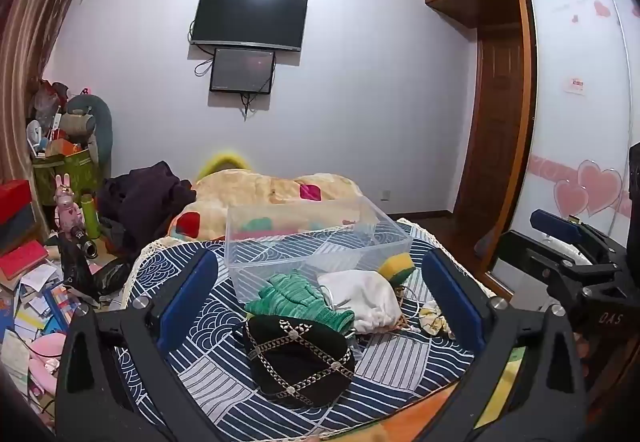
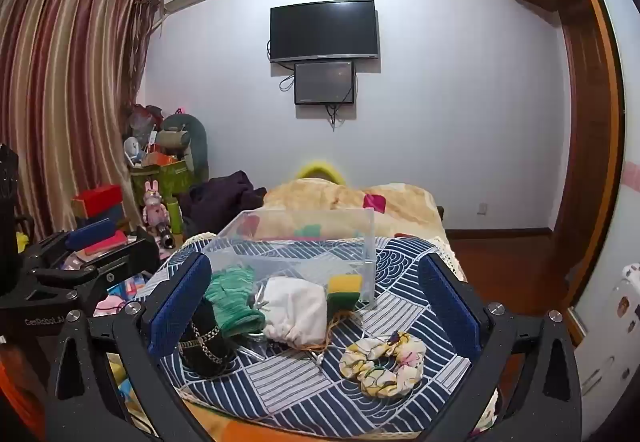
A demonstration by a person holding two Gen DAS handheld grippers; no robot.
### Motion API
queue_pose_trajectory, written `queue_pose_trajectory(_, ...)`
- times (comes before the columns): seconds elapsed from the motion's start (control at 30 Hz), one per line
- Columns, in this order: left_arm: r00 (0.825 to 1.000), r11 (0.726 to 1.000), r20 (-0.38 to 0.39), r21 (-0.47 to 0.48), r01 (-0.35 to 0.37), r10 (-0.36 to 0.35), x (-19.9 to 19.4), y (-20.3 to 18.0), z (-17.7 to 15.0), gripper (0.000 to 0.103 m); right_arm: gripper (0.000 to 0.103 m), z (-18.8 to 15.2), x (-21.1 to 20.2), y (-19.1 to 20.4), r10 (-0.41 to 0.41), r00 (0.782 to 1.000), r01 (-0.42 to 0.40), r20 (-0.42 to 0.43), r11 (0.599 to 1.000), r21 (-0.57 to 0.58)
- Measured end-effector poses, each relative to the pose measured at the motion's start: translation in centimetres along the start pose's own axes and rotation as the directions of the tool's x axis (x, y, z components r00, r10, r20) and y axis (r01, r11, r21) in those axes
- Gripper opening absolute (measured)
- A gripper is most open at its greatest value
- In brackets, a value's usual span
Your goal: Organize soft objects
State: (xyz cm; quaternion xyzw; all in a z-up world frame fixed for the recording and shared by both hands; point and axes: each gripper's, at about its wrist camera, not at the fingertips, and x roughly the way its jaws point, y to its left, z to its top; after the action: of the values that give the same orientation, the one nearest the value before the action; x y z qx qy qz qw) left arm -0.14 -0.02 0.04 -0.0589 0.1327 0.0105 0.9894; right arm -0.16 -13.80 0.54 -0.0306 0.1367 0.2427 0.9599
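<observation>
A clear plastic bin [image 1: 256, 238] [image 2: 370, 238] stands empty on a blue-and-white patterned cloth [image 1: 208, 362] [image 2: 296, 386]. In front of it lie a black cap with gold chain trim [image 1: 298, 360] [image 2: 204, 346], green knit gloves [image 1: 296, 296] [image 2: 232, 296], a white drawstring pouch [image 1: 368, 298] [image 2: 296, 308], a yellow-green sponge [image 1: 397, 264] [image 2: 345, 288] and a floral scrunchie [image 1: 434, 316] [image 2: 382, 364]. My left gripper [image 1: 320, 302] is open, its jaws on either side of the pile, above the cap. My right gripper [image 2: 316, 302] is open above the pouch and scrunchie.
A folded beige blanket [image 1: 272, 190] [image 2: 352, 198] lies behind the bin. Dark clothing [image 1: 140, 198], boxes and clutter fill the left [image 1: 36, 282]. A wooden wardrobe [image 1: 500, 102] and floor [image 2: 508, 266] are at the right. The other gripper shows at the right edge of the left wrist view [image 1: 560, 254].
</observation>
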Motion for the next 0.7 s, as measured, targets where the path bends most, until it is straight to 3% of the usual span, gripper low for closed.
queue_pose_trajectory(0.7,1.0,1.0,0.012,0.025,-0.009,0.009,-0.51,-0.41,0.2,0.103,0.103,0.55,-0.57,-0.18,0.001,1.0,-0.001,0.004,1.0,-0.007)
